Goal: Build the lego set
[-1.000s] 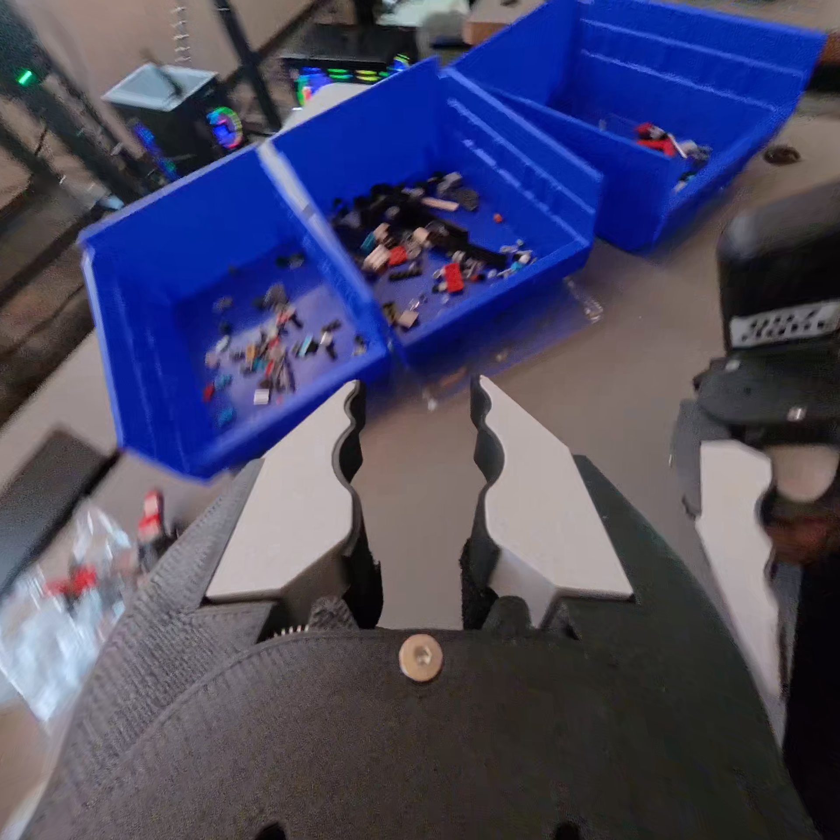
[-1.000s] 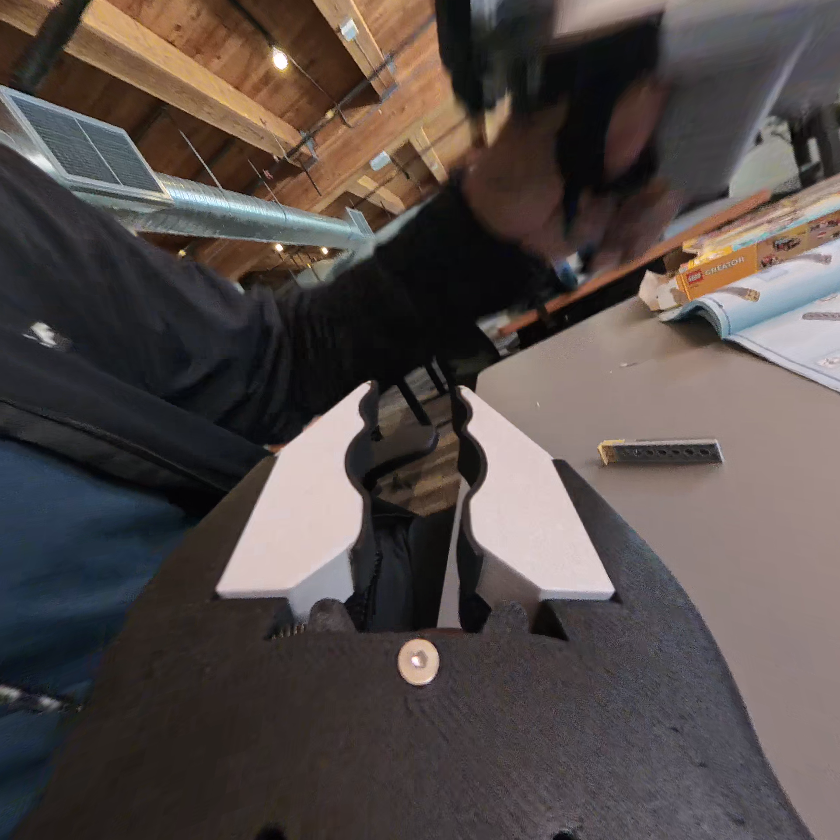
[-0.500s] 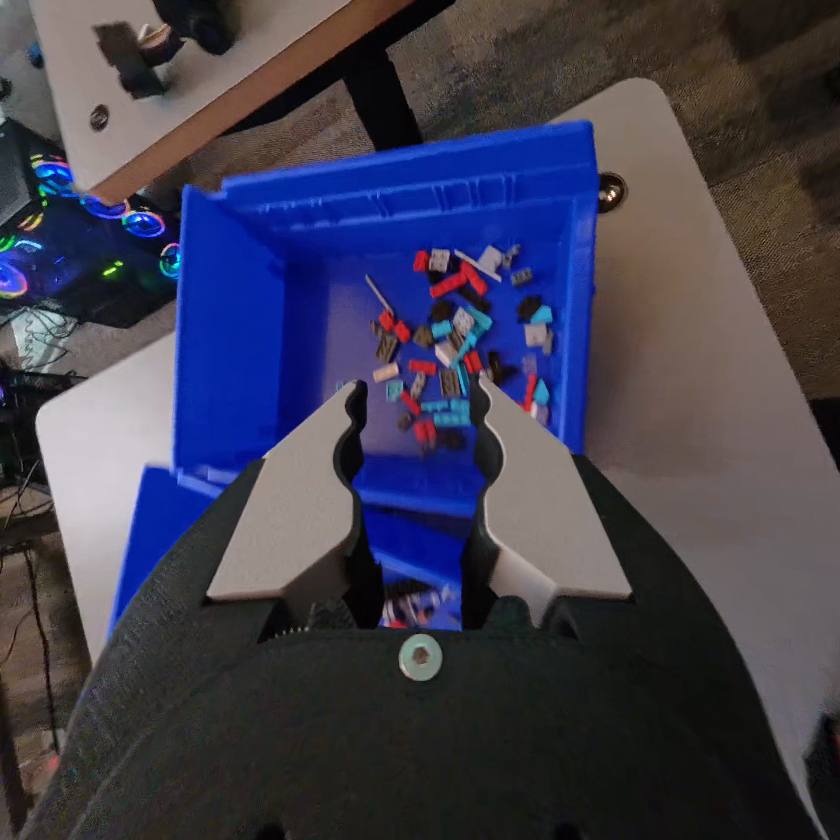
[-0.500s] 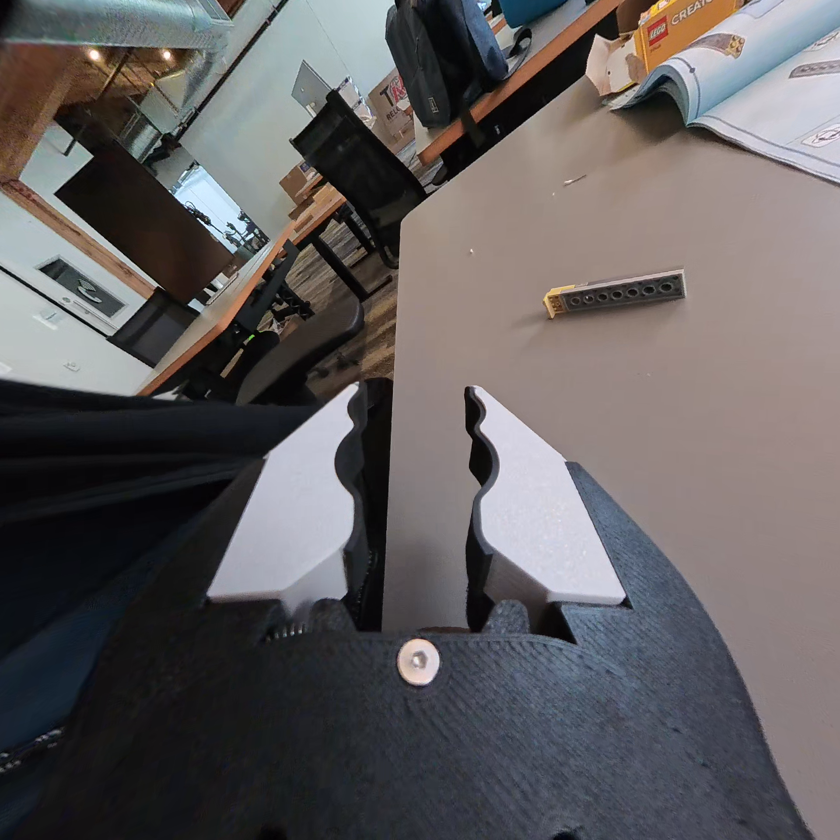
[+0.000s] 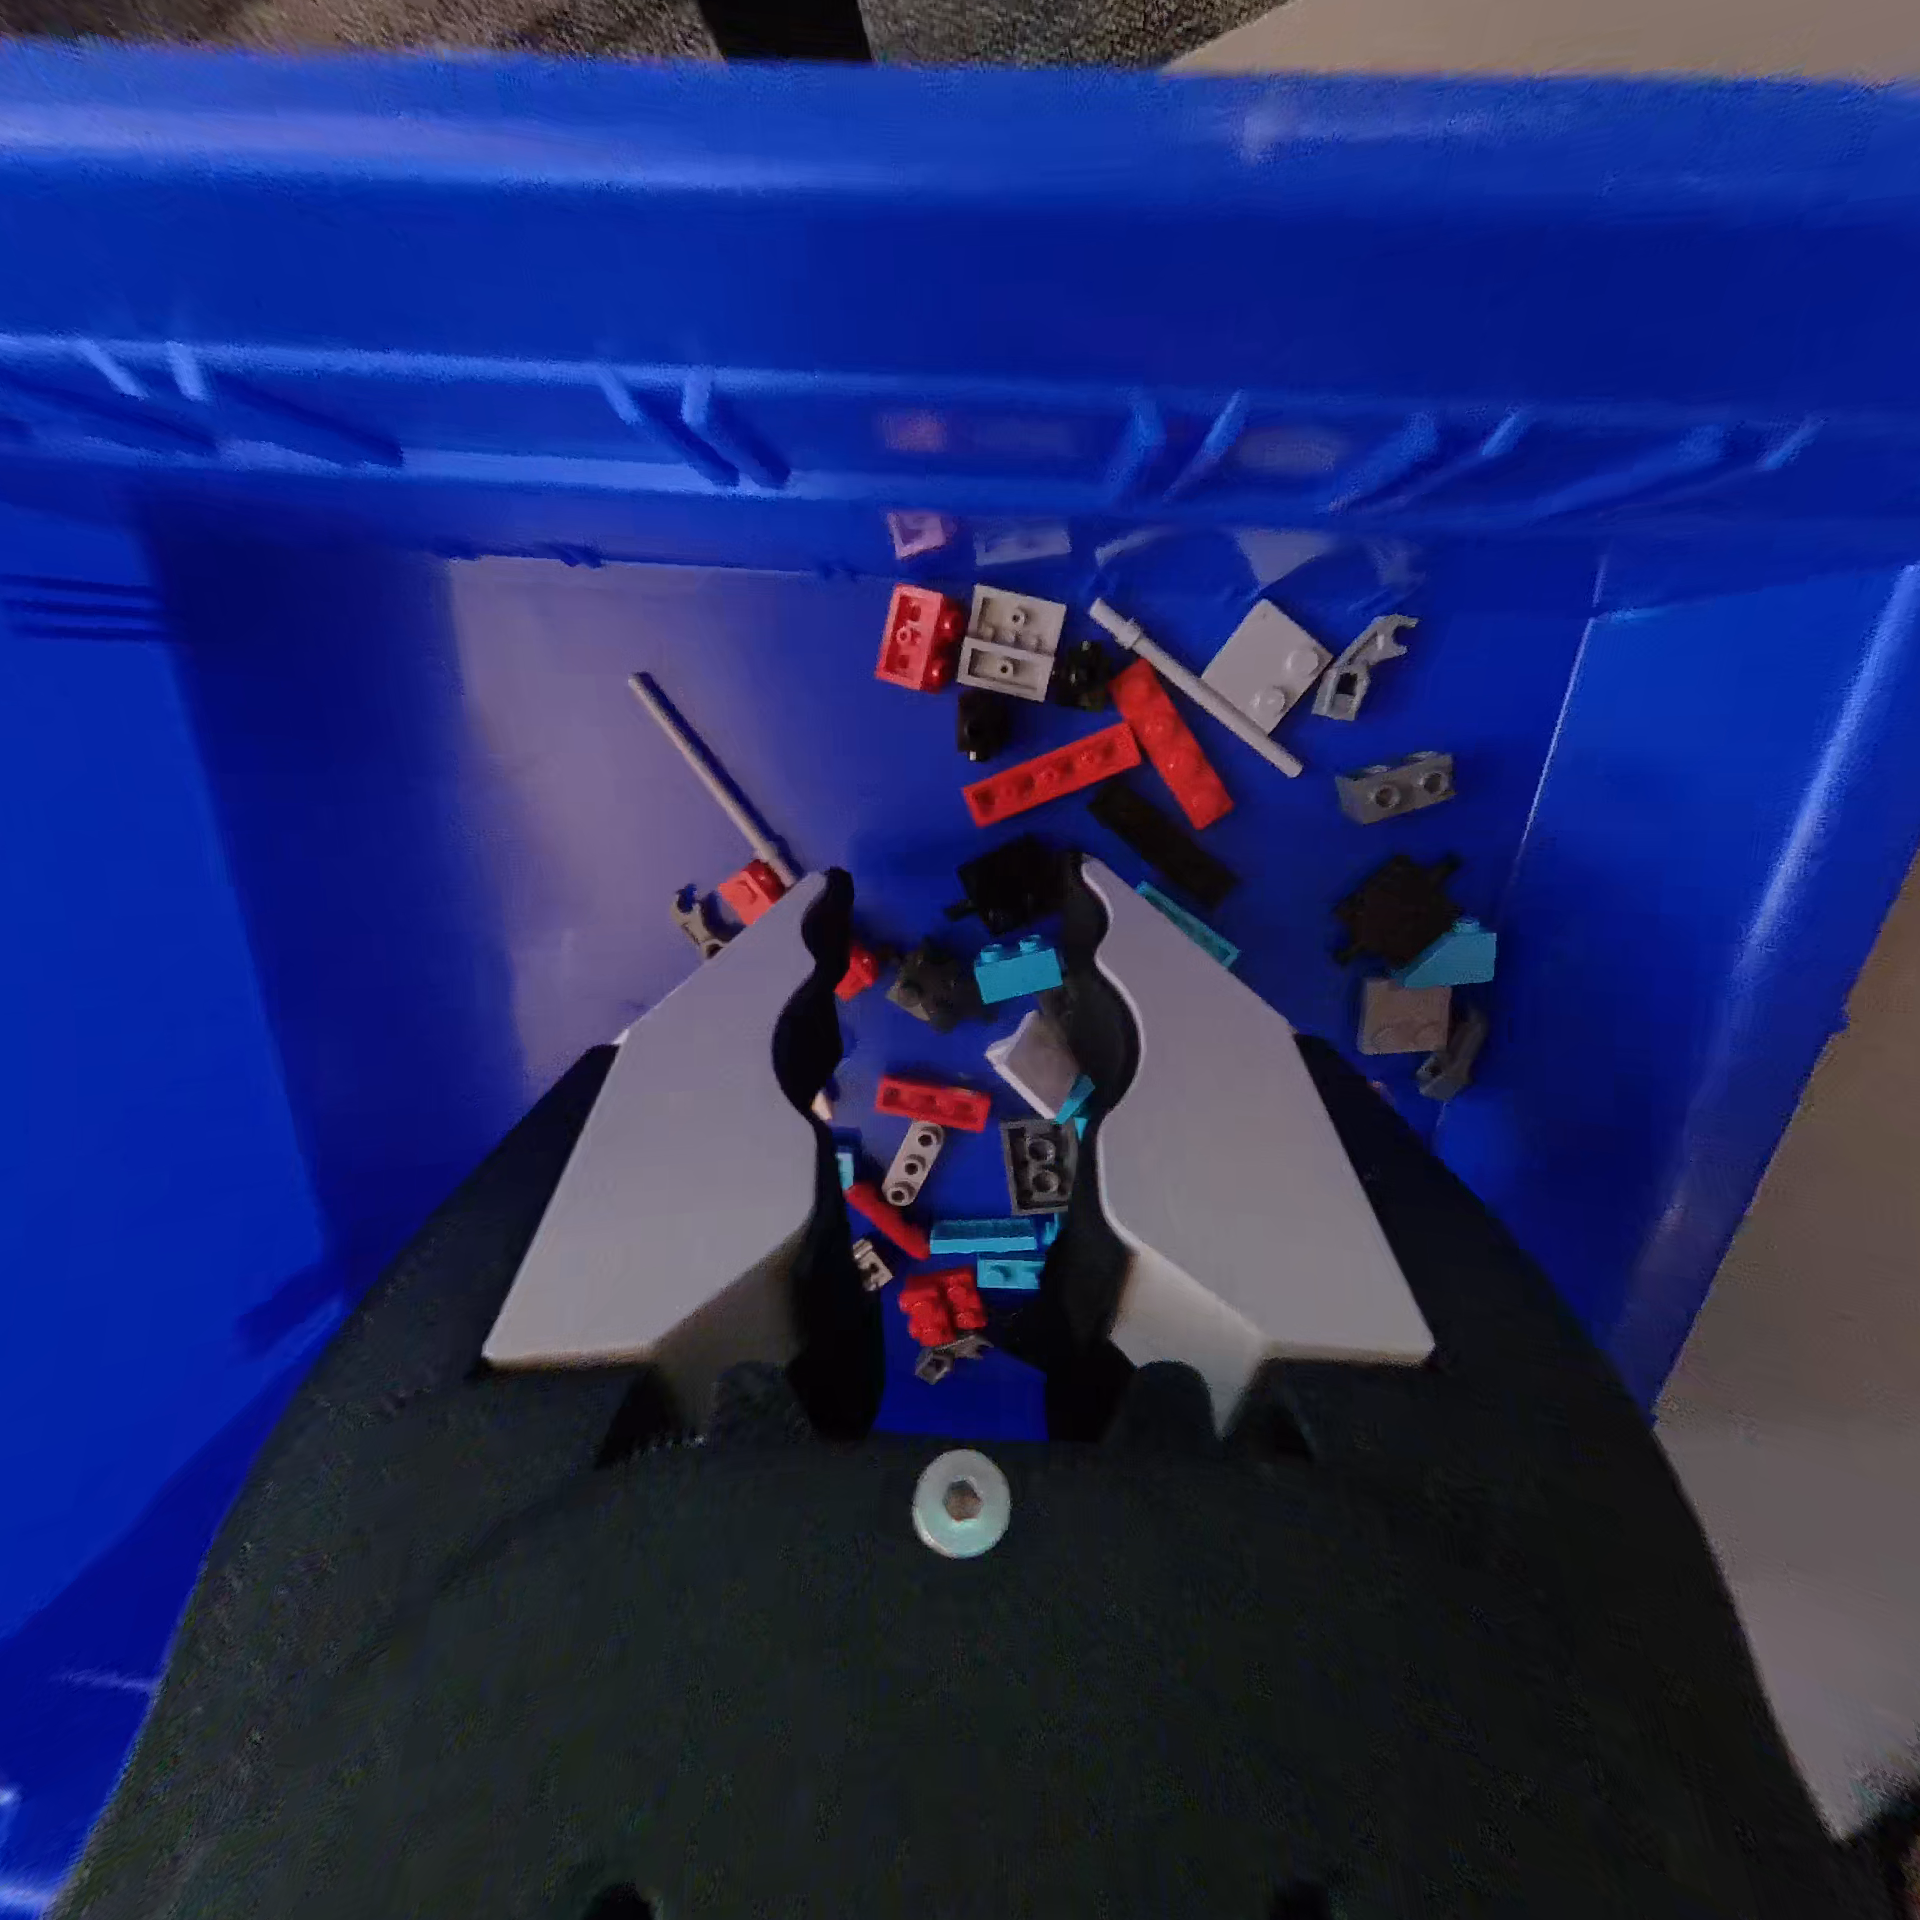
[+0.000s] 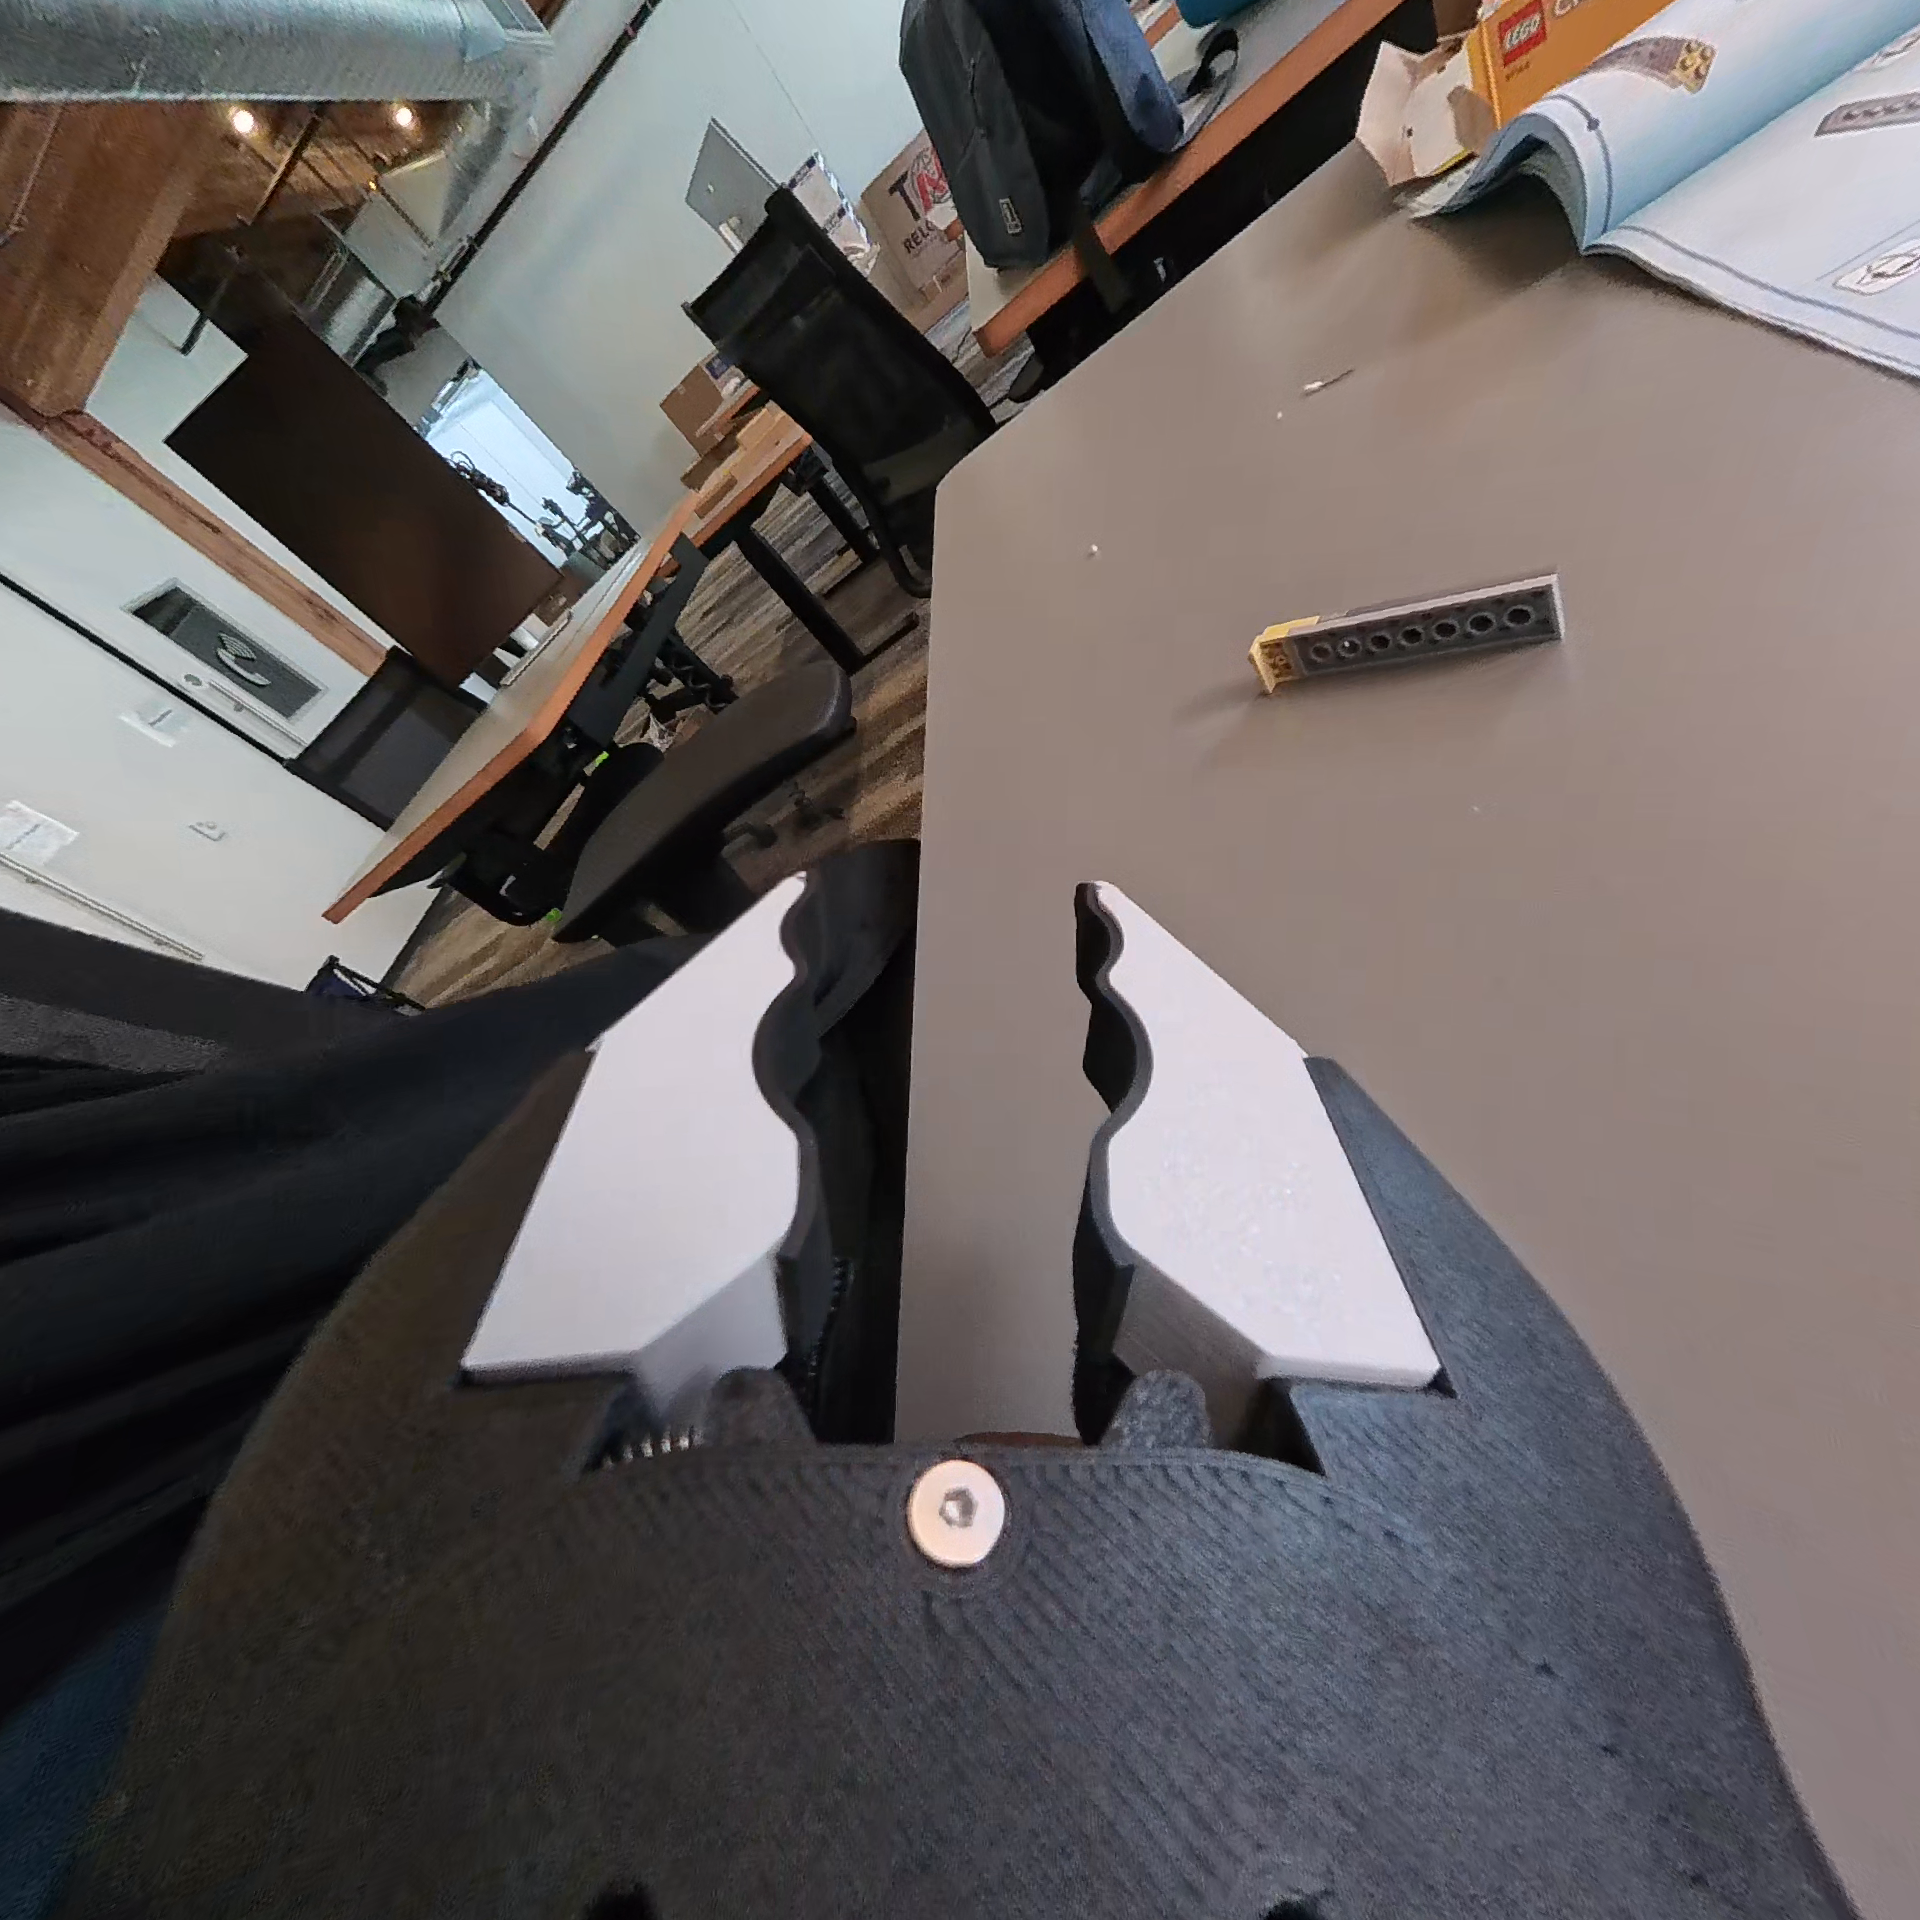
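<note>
My left gripper [image 5: 956, 899] is open and empty, reaching down into a blue bin [image 5: 935, 260] above its floor. Loose lego pieces lie there: red plates [image 5: 1049, 774], a teal brick [image 5: 1018, 971], a black piece [image 5: 1013, 878], grey plates [image 5: 1013, 634] and a grey rod [image 5: 712, 779]. My right gripper [image 6: 940, 899] is open and empty, low over the near left edge of the grey table [image 6: 1455, 987]. A dark grey plate with a yellow piece on its left end [image 6: 1408, 634] lies on the table ahead and to the right of it.
An open instruction booklet [image 6: 1756, 156] and a yellow lego box [image 6: 1548, 42] lie at the table's far right. A person's dark clothing [image 6: 260, 1195] fills the left. Chairs and other desks stand beyond the table edge. The bin walls stand close around my left gripper.
My left gripper swung from the other bins to this bin and dropped down inside it. My right gripper turned from the person toward the table and has since held nearly still.
</note>
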